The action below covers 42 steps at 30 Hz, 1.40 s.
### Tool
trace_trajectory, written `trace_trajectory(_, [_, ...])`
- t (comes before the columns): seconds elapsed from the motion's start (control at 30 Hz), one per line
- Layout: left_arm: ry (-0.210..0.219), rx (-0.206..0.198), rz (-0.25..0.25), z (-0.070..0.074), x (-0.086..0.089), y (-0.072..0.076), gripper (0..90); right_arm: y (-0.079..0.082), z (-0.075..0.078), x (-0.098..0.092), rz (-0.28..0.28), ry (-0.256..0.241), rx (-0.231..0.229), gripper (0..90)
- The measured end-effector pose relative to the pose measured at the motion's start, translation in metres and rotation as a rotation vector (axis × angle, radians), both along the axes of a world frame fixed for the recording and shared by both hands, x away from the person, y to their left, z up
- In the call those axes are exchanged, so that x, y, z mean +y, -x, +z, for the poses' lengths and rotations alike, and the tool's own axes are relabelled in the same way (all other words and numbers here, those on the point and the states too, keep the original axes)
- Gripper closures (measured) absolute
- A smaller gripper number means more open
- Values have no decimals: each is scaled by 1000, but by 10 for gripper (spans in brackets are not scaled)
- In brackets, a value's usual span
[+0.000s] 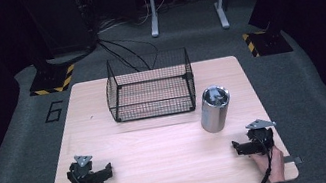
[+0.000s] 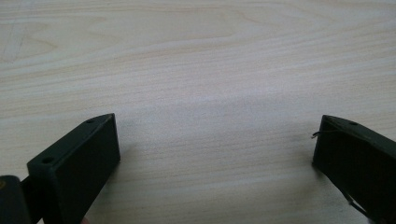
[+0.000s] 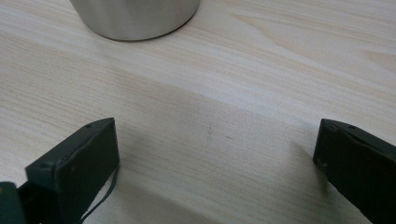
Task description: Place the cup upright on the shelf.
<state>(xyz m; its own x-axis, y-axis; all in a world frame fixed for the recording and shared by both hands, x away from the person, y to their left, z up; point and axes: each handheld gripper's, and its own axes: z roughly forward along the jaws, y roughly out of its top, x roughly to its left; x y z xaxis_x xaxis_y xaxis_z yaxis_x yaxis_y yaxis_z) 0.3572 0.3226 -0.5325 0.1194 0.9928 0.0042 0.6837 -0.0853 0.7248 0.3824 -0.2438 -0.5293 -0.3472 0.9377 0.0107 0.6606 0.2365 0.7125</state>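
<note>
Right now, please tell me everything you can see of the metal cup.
The cup is a plain cylinder of brushed, silvery metal with straight walls. It stands upright on the table, mouth up, with something pale and shiny inside that I cannot make out. It is right of the wire basket and apart from it. The right gripper is just in front of it, jaws wide, not touching. Its base shows in the right gripper view.

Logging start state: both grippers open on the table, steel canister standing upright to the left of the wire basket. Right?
One thing is off. In the high view the steel canister stands upright to the right of the wire basket, at its front right corner, not to the left. The rest holds: the left gripper and right gripper rest open on the table.
</note>
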Motion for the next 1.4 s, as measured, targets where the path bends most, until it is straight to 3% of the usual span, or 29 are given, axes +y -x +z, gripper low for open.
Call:
trace_trajectory(0.47, [-2, 2, 2, 0, 0, 0, 4, -1, 0, 0, -6, 8, -10, 0])
trace_trajectory(0.83, [-10, 2, 1, 1, -1, 0, 4, -1, 3, 1, -12, 8, 16, 0])
trace_trajectory(1.4, [-7, 2, 4, 1, -1, 0, 4, 3, 33, 10, 23, -39, -35, 0])
